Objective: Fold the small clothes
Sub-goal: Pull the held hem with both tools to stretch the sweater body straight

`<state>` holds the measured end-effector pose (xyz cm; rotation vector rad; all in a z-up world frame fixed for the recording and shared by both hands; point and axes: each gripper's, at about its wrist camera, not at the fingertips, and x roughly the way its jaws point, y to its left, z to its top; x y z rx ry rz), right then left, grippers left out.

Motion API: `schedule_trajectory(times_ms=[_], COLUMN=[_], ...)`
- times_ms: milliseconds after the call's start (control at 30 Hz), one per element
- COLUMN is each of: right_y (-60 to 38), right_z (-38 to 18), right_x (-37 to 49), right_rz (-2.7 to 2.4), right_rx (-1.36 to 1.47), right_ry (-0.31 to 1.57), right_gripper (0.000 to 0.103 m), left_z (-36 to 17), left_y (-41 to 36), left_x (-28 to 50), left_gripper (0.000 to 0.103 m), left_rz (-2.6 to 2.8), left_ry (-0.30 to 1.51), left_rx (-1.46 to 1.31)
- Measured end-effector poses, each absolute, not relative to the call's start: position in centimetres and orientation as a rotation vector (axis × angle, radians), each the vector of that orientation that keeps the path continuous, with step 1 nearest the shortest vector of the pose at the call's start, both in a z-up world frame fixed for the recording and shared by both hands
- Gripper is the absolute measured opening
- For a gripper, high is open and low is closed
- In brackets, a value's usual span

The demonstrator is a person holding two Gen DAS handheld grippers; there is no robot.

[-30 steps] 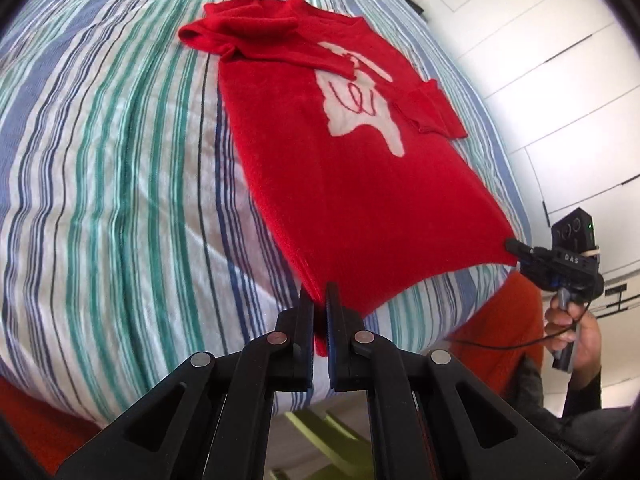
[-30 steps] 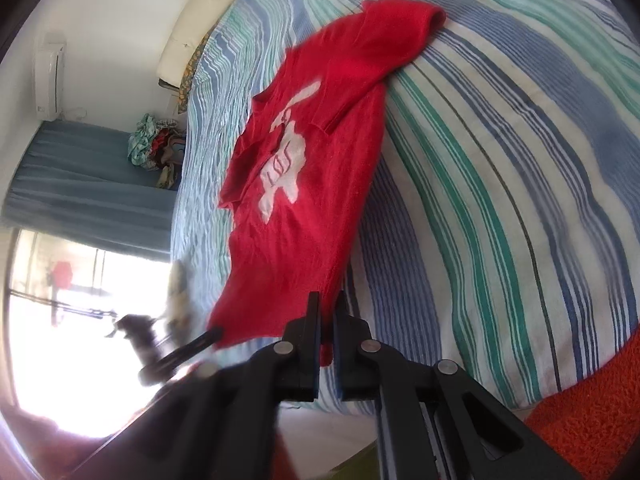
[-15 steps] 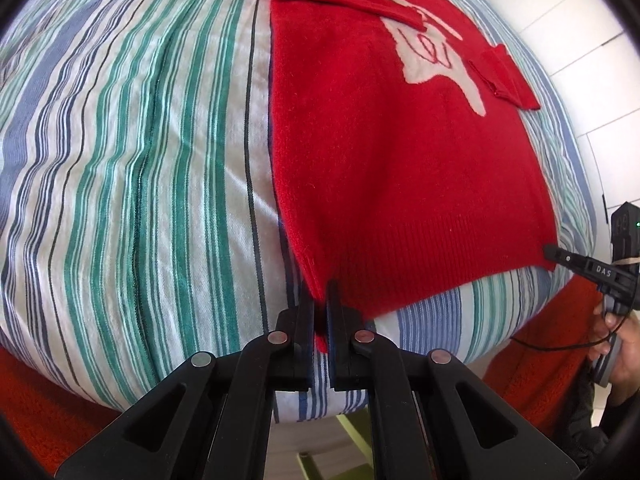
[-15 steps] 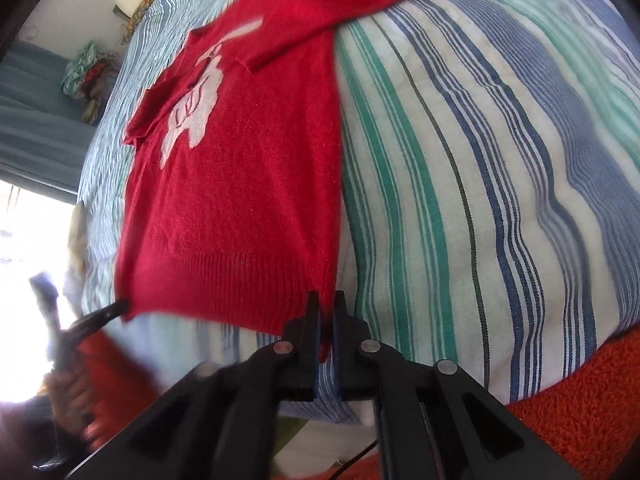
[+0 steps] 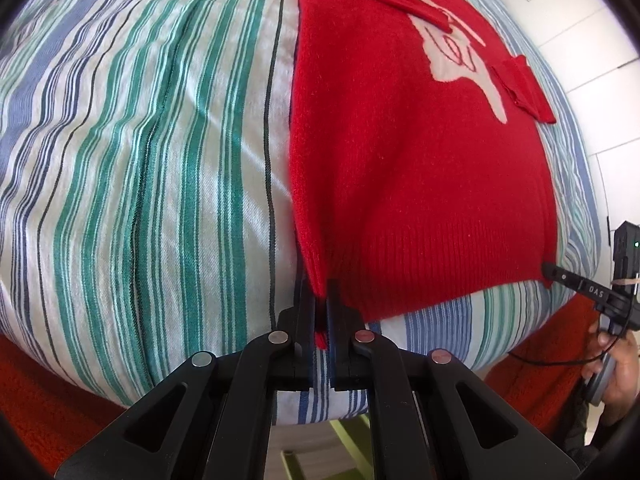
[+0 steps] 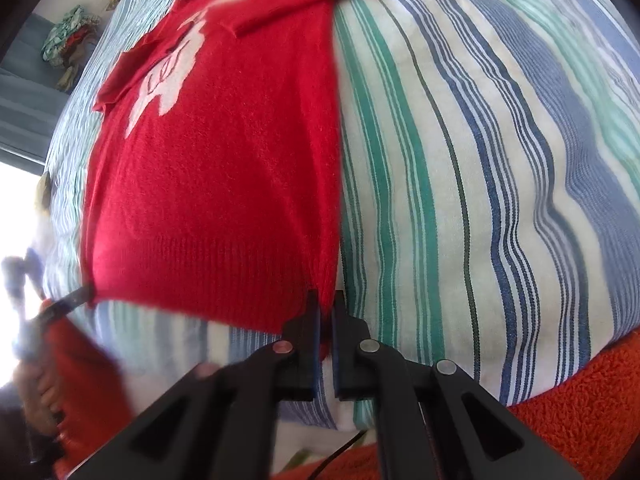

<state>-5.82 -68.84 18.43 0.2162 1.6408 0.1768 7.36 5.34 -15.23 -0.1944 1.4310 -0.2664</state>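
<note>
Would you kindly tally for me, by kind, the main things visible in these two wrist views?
Red sweaters: 1, the red sweater lying flat on the bed.
Striped bedspreads: 1, the striped bedspread under it.
Grippers: 2, the left gripper and the right gripper, each shut on a bottom corner of the sweater's hem.
Total: 4
</note>
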Motion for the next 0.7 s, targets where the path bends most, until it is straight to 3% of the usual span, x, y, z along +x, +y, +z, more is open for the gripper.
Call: schedule_trajectory(times_ms=[700], right_y=[-69.6], right_z=[17.8], right_x=[-6.4], right_rz=[0.16], right_rx=[0.201], right_ry=[1.674], right_gripper=[0.003], left_z=[-16.5], left_y=[5.8], left_x=[6.9], left_gripper=[0.003], left_rz=[-0.236], left_ry=[1.462], left_rx=[-0.217])
